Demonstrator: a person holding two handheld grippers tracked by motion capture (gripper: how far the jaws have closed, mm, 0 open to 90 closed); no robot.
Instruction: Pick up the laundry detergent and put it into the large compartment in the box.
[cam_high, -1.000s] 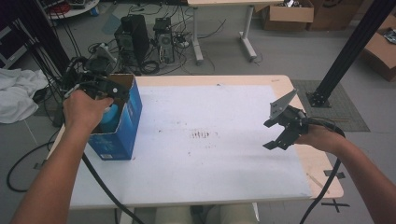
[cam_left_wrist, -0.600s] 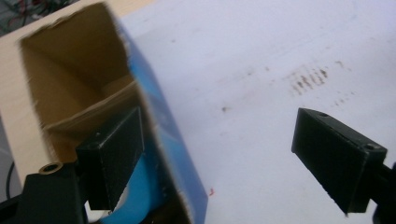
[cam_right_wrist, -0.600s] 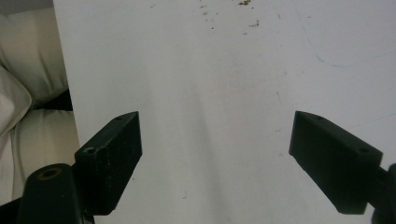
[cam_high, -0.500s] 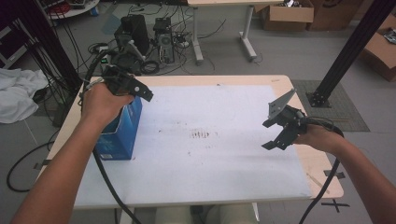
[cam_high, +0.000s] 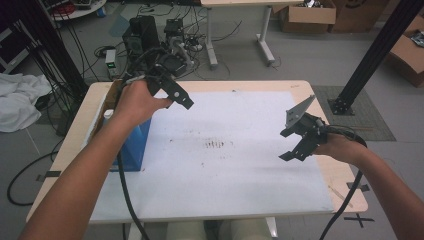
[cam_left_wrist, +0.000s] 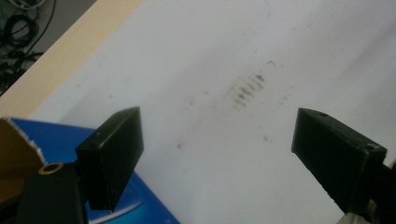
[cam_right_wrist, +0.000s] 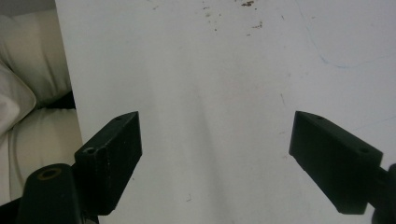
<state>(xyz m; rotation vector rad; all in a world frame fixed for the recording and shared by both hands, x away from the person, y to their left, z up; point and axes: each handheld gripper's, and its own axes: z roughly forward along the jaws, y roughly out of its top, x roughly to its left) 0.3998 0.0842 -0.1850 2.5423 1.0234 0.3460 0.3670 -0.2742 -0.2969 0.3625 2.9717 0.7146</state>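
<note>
1. The left gripper (cam_high: 172, 90) is held above the table's far left part, over the top of the blue box (cam_high: 134, 145). Its jaws are spread wide, with nothing between them and nothing touching them.
2. In the left gripper view the same gripper (cam_left_wrist: 217, 154) looks down past a blue corner of the box (cam_left_wrist: 140, 205) onto the white sheet (cam_left_wrist: 224, 60); a torn brown flap (cam_left_wrist: 16, 149) shows at the lower left.
3. The box stands on the left side of the table, at the sheet's left edge, partly hidden under the person's left forearm (cam_high: 95, 165). It is open at the top, and what is inside cannot be made out.
4. The right gripper (cam_high: 300, 137) hangs over the right part of the sheet, well apart from the box. Its jaws are also spread wide and empty, and a grey plate (cam_high: 296, 112) sits on top.
5. In the right gripper view the gripper (cam_right_wrist: 215, 158) faces the bare sheet (cam_right_wrist: 210, 70) near its front edge.
6. The table (cam_high: 260, 86) is light wood, covered almost wholly by the white sheet (cam_high: 240, 185), which carries a patch of brown specks (cam_high: 216, 144) near its middle.
7. Beyond the table lie a grey floor, cables, a black device (cam_high: 141, 31), cardboard boxes (cam_high: 306, 15), a second table's legs and, at the right, a black post (cam_high: 372, 55). White cloth (cam_high: 20, 102) lies at the far left.
8. Count: two grippers, one blue box, one sheet.
</note>
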